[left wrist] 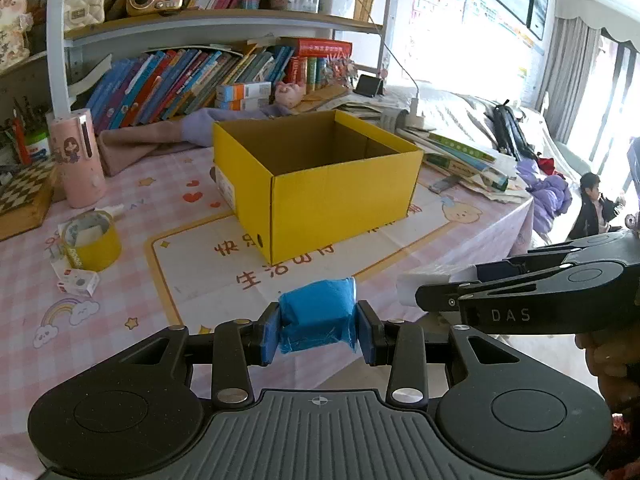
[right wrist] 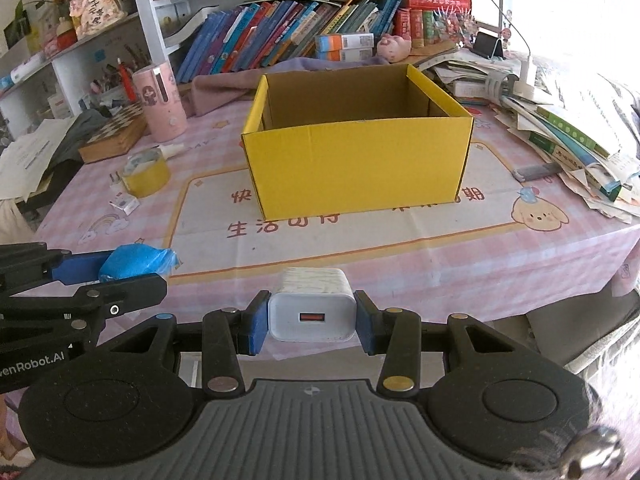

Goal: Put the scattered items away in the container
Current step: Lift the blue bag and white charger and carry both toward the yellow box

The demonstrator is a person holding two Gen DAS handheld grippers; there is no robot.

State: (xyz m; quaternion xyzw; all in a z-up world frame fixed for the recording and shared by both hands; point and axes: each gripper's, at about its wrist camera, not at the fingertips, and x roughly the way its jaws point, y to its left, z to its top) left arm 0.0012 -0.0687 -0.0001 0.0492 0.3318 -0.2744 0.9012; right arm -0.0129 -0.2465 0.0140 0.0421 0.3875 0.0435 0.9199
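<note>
Two claws read "DAS" and "Robot.AI": left gripper pinches a blue wrapped bundle, right gripper pinches a white USB charger block, near the open yellow cardboard box.

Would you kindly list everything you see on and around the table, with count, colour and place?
Cardboard box: one, yellow, open, mid-table.
Tape roll: one, yellow, left of the box.
Small packet: one, white, just in front of the tape roll.
Cylindrical holder: one, pink, far left.
Chessboard: one, wooden, beside the holder.
Cloth: one, pinkish, behind the box.
Books: many, mixed colours, on the shelf.
Paper pile: one, mixed, right of the box.
Tablecloth: one, pink check.
Blue bundle: one, held in the left tongs.
Charger: one, white, held in the right tongs.
</note>
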